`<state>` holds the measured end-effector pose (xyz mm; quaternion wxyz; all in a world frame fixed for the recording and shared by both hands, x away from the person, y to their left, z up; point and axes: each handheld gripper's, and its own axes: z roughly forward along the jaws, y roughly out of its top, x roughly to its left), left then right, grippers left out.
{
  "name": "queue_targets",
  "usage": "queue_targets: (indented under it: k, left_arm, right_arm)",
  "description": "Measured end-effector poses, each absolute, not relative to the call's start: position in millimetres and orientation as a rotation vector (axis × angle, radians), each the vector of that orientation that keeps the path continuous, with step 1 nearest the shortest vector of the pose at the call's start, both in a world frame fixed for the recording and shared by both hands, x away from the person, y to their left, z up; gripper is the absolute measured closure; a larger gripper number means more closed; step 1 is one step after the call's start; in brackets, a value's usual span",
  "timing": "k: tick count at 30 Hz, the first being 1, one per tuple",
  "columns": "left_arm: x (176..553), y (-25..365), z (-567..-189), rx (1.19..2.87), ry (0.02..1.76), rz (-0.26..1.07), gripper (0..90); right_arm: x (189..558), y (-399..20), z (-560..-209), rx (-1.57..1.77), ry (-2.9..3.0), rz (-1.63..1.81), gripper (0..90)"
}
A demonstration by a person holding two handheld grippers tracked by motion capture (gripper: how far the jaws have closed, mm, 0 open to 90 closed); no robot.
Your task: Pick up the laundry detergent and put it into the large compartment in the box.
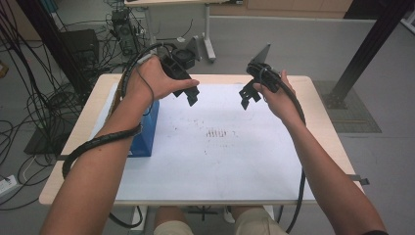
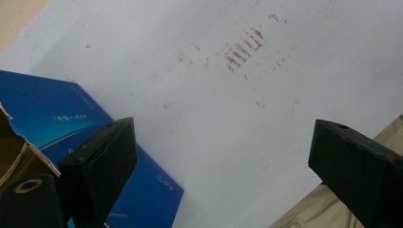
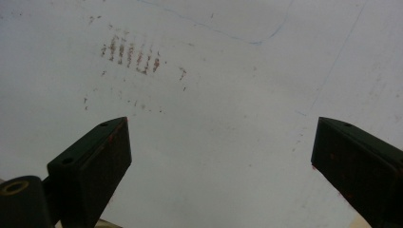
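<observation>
From the high view, the person holds both tools raised above the far half of the white sheet (image 1: 215, 161) that covers the pale wooden bench (image 1: 323, 122). The left gripper (image 1: 192, 96) and the right gripper (image 1: 246, 98) point down and toward each other, well apart, and neither touches anything. A flat blue cardboard box (image 1: 146, 132) lies at the left edge of the sheet, partly under the left forearm. It is the nearest thing to either tool, so it is probably what the work concerns. A patch of small reddish-brown marks (image 1: 218, 133) sits near the middle of the sheet.

In the left gripper view, the two black fingers (image 2: 102, 164) stand wide apart with nothing between them. The blue box (image 2: 52, 114) lies below and to the left, with a torn brown cardboard flap (image 2: 14, 152) at its corner.

In the right gripper view, the fingers (image 3: 95, 161) are also spread wide and empty, over bare white sheet and the same reddish marks (image 3: 130, 54).

This looks like the opening approach, with no grasp made yet. The next move probably calls for the left gripper to swing back and down toward the box, line its fingers across an edge or the flap, and close.
</observation>
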<state>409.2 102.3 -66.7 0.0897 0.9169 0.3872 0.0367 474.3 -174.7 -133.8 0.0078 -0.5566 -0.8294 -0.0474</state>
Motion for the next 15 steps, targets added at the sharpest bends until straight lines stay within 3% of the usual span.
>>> queue_targets:
  k: [15]
  left_arm:
    - [409.2, 97.8, -68.3, 2.741, 1.121, 0.113, 9.7]
  right_arm:
    - [474.0, -177.4, -134.1, -1.747, -2.588, -0.147, 5.8]
